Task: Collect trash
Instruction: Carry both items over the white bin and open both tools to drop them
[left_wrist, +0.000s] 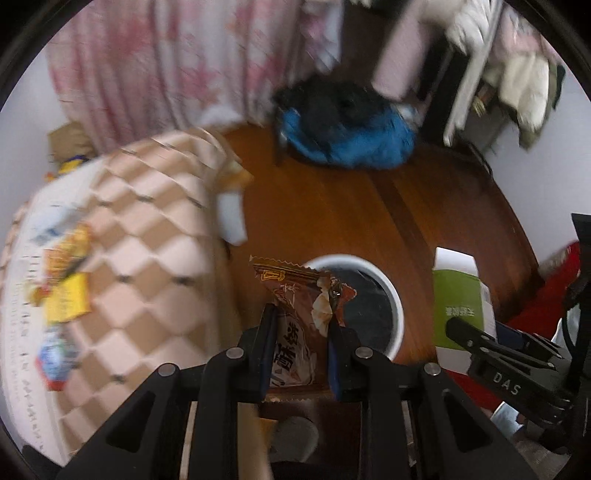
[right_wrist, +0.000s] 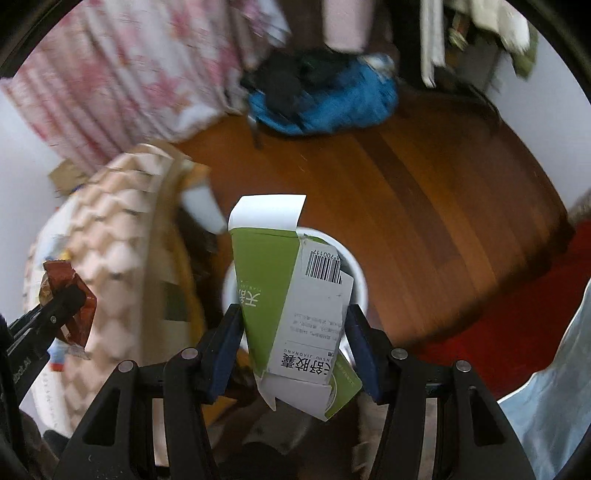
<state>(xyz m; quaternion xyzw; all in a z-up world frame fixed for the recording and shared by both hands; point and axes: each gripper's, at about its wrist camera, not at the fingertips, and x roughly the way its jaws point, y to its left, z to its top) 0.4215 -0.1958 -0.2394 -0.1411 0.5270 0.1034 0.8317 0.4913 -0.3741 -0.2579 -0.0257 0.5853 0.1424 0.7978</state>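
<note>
My left gripper (left_wrist: 301, 314) is shut on a brown snack wrapper (left_wrist: 295, 295), held upright over the near left rim of a white round trash bin (left_wrist: 397, 299) with a dark liner. The right gripper (right_wrist: 293, 315) is shut on a green and white carton (right_wrist: 280, 291) that hangs above the same trash bin (right_wrist: 360, 280). In the left wrist view the carton (left_wrist: 458, 299) and the right gripper (left_wrist: 456, 326) show at the right. In the right wrist view the wrapper (right_wrist: 75, 295) and the left gripper (right_wrist: 61, 301) show at the far left.
A low table with a checked cloth (left_wrist: 147, 243) stands left of the bin, with yellow packets (left_wrist: 68, 284) and other litter on it. A blue and black heap of clothes (left_wrist: 351, 129) lies on the wooden floor (left_wrist: 351, 206) beyond. Pink curtains (left_wrist: 155, 70) hang behind. A red mat (right_wrist: 517, 339) lies at the right.
</note>
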